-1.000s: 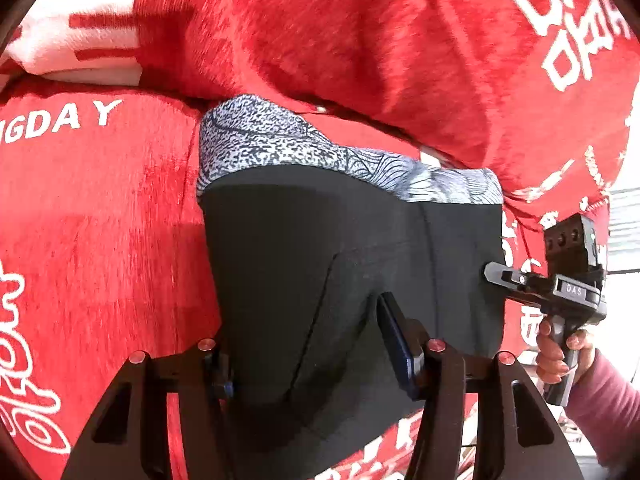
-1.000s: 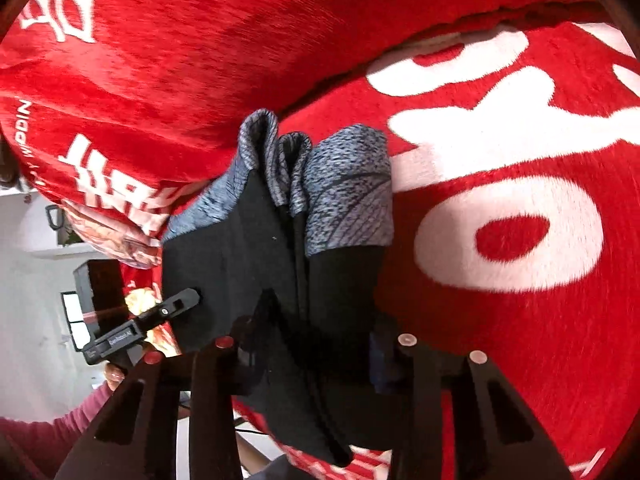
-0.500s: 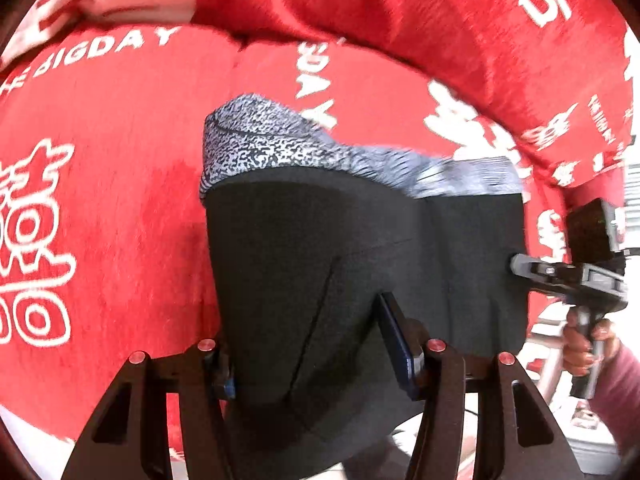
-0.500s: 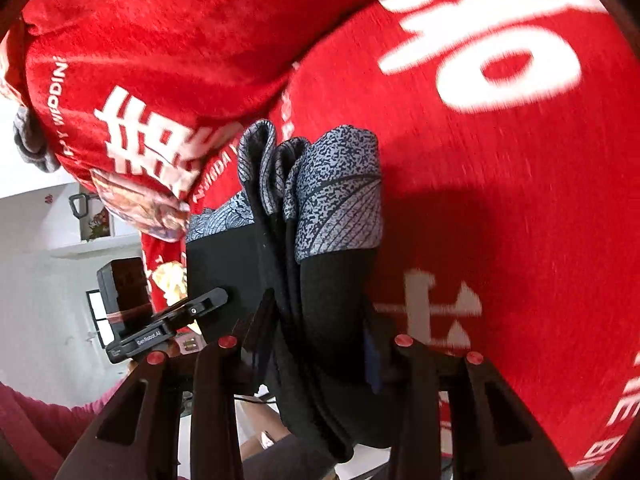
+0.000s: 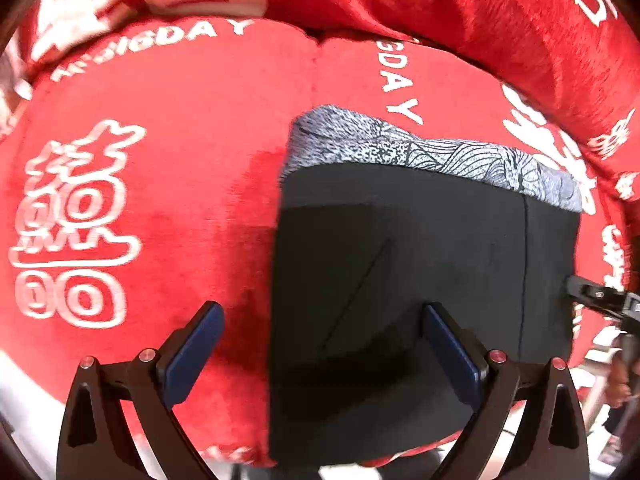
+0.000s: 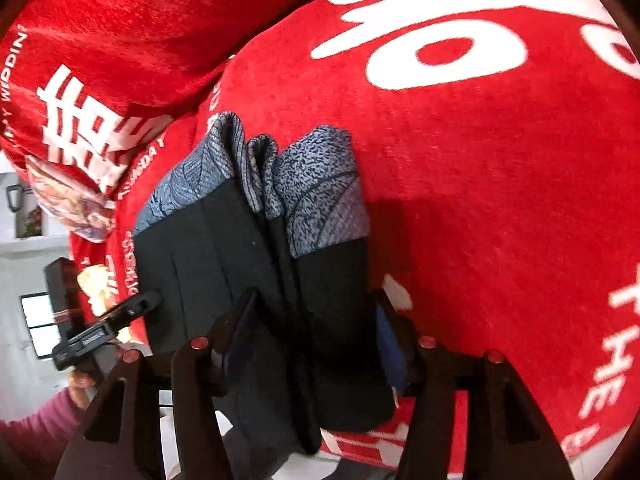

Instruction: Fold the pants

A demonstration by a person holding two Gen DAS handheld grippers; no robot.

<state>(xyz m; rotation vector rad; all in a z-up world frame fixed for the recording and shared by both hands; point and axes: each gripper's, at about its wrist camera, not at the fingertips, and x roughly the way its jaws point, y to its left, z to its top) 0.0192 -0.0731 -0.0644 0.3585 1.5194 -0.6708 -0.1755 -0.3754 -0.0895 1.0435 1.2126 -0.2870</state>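
Black pants (image 5: 420, 264), grey patterned waistband, folded in layers, lying on red cover.

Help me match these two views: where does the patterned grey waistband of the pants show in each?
Left wrist: the waistband runs across the top of the black pants, right of centre.
Right wrist: the waistband shows bunched, left of centre.
Shared landmark: the red blanket.

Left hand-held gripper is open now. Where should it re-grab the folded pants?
Probably the near left edge of the folded black pants with grey patterned cuffs, approached from the left: that stacked edge lies between the left hand-held gripper fingers.
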